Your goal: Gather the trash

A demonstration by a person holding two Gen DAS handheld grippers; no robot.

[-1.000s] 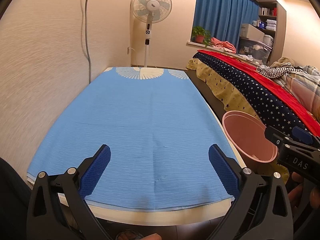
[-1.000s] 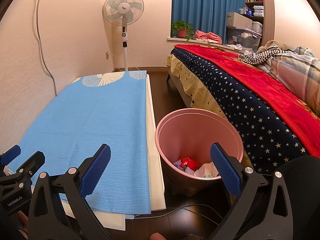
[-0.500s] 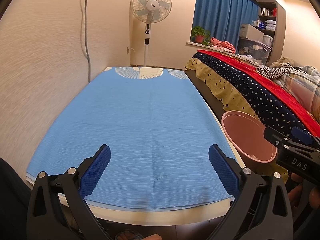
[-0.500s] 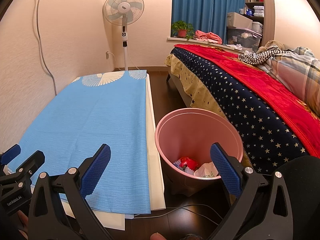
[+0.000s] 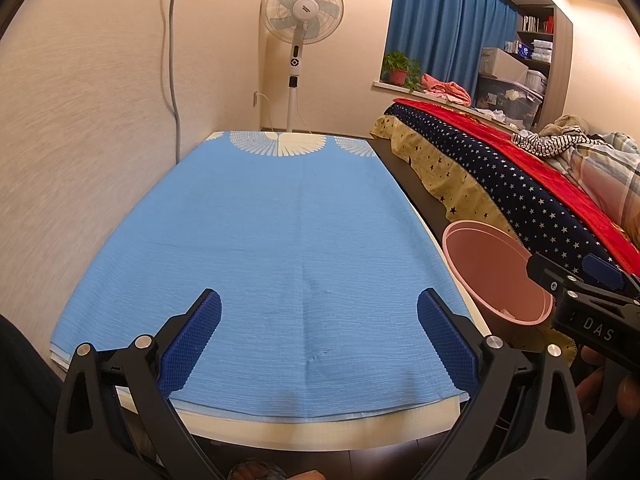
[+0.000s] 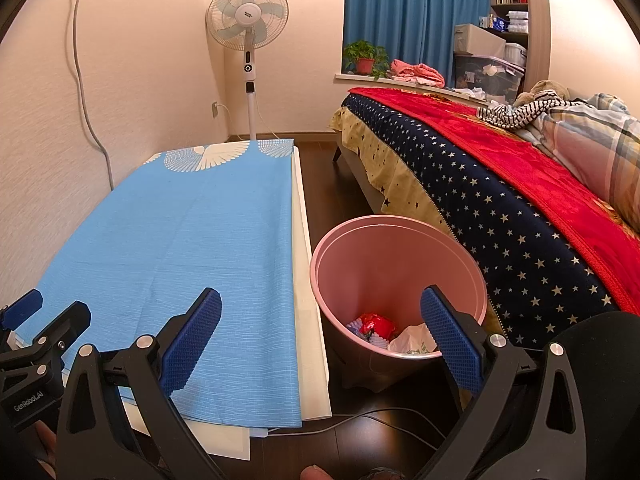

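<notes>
A pink trash bin (image 6: pixel 400 252) stands on the floor between the low table and the bed; it also shows in the left wrist view (image 5: pixel 492 272). Inside lie a red crumpled wrapper (image 6: pixel 376 325), a white plastic bag (image 6: pixel 412 342) and bluish scraps. My left gripper (image 5: pixel 318 336) is open and empty over the near end of the blue cloth (image 5: pixel 272 248). My right gripper (image 6: pixel 320 338) is open and empty, held above the table edge and the bin's near rim. No trash shows on the cloth.
The low table (image 6: pixel 308 360) stands against the left wall, with a standing fan (image 5: pixel 302 12) beyond it. A bed with a starred and red cover (image 6: pixel 500 184) runs along the right. A cable (image 6: pixel 380 416) lies on the dark floor by the bin.
</notes>
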